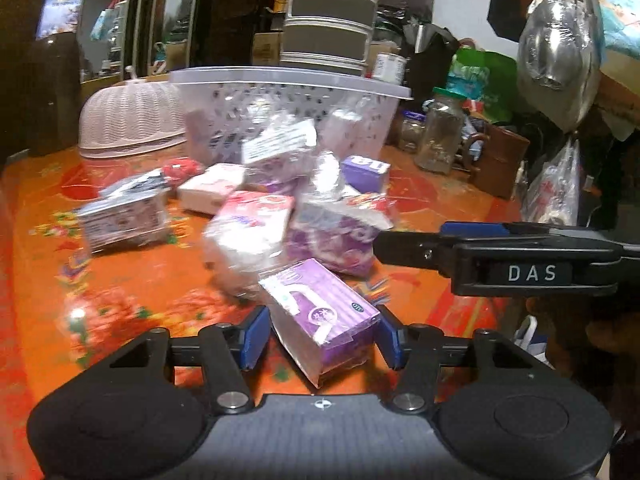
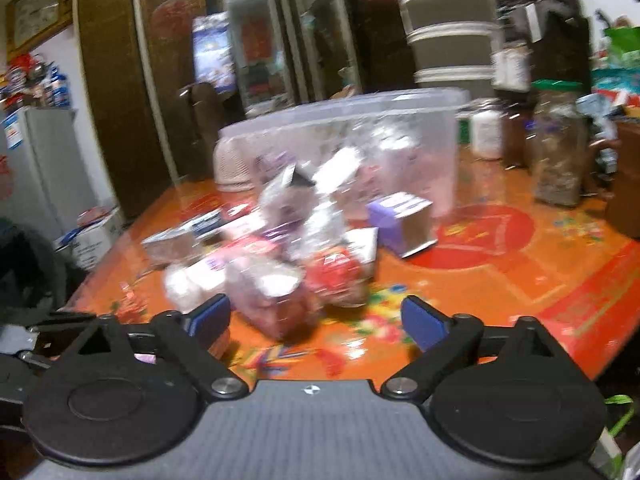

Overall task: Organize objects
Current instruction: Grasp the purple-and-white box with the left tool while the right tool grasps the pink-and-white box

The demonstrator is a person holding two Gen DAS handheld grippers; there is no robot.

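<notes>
My left gripper (image 1: 323, 338) has a purple medicine box (image 1: 320, 316) between its blue pads; the pads sit at its two sides, and I cannot tell whether they press on it. Behind it a pile of wrapped boxes and packets (image 1: 256, 216) lies on the orange table. A white perforated basket (image 1: 288, 112) stands behind the pile. My right gripper shows from the side in the left wrist view (image 1: 384, 244). In its own view the right gripper (image 2: 316, 318) is open and empty, just before the pile (image 2: 288, 264). The basket (image 2: 344, 136) and a purple box (image 2: 400, 220) lie beyond.
A pink woven food cover (image 1: 132, 120) sits left of the basket. Glass jars (image 1: 440, 132) and a brown mug (image 1: 500, 156) stand at the right. Stacked metal containers (image 1: 328, 20) rise behind the basket. Hanging plastic bags (image 1: 560, 48) are at the right. The table edge (image 2: 600, 360) runs at the right.
</notes>
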